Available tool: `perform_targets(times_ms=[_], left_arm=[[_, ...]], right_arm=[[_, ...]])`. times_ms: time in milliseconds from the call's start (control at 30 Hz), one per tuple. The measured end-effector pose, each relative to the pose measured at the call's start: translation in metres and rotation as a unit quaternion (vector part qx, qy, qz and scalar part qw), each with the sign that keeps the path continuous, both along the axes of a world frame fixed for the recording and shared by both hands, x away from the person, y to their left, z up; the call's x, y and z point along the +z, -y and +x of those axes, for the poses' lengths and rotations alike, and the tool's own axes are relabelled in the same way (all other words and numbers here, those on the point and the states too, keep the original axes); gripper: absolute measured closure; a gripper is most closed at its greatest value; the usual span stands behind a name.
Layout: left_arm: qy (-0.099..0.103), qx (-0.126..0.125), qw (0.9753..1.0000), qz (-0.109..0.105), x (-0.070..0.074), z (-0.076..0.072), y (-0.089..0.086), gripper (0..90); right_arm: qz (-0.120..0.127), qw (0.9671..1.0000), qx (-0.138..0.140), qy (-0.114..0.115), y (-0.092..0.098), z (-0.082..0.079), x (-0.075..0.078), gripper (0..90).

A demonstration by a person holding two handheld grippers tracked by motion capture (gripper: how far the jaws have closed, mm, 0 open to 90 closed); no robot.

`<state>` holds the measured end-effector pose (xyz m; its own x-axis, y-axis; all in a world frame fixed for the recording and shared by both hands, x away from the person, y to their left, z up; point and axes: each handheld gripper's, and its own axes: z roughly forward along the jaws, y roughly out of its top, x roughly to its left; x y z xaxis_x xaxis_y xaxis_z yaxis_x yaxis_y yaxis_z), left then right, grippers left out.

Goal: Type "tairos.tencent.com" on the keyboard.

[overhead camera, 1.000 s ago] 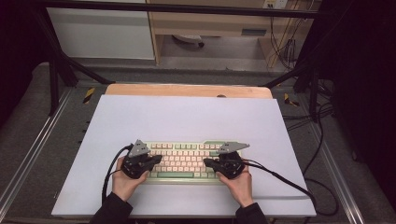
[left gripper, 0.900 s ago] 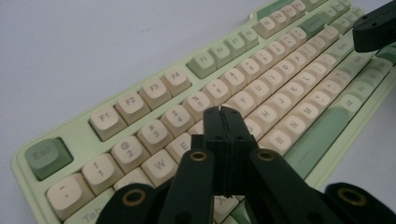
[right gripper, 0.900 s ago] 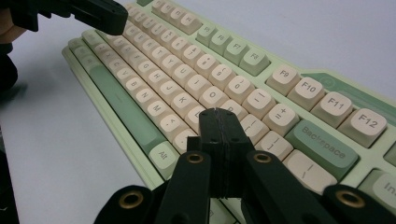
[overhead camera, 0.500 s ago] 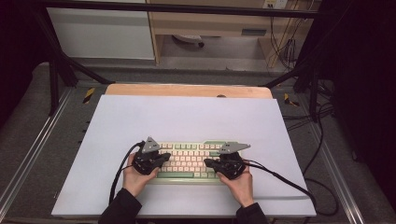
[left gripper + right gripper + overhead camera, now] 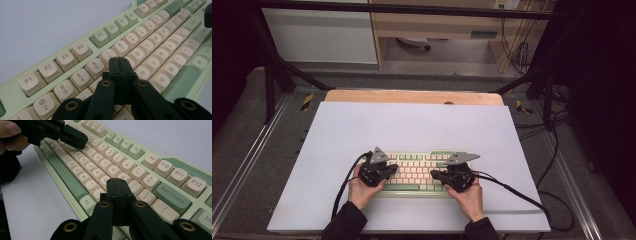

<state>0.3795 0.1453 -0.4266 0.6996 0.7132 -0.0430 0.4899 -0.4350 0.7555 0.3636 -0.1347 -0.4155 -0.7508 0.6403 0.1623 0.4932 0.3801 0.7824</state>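
A person sits at a pale desk (image 5: 362, 130) with a claw in each hand, both poised over a pale green keyboard (image 5: 418, 172) with cream keys that lies near the front edge, between the two hands. The left claw (image 5: 119, 62) has its two black jaws pressed fully together with nothing between them, its tip over the upper letter rows around the 6 key, though whether it touches a key is hard to tell. The right claw (image 5: 117, 183) is likewise closed tight and empty, its tip above the keys left of Backspace (image 5: 172, 195). The work in hand appears to be typing, with the closed tips used as pokers. The next move likely calls for a short, straight dip onto one keycap without clipping its neighbours.
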Motion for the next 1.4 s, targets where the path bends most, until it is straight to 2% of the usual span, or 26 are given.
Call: perform_targets(times_ms=[167, 400, 700, 900, 1400], left_arm=[[-0.002, -0.001, 1.0000, 0.008, -0.003, 0.001, 0.002, 90.0], [-0.001, -0.002, 1.0000, 0.002, -0.002, 0.000, 0.001, 90.0], [0.009, -0.009, 0.9999, -0.011, 0.008, -0.007, -0.004, 90.0], [0.011, -0.009, 0.9998, -0.015, 0.013, -0.011, -0.013, 90.0], [0.011, 0.005, 0.9997, -0.019, 0.014, -0.023, -0.041, 90.0]], right_arm=[[0.001, 1.0000, 0.000, 0.000, 0.000, 0.000, 0.000, 90.0], [0.001, 1.0000, 0.000, 0.001, 0.000, 0.000, 0.000, 90.0], [0.002, 1.0000, -0.001, 0.002, 0.000, 0.000, 0.001, 90.0], [0.001, 1.0000, 0.000, 0.004, 0.001, 0.000, 0.002, 90.0], [0.008, 1.0000, 0.000, 0.004, 0.001, 0.000, 0.004, 90.0]])
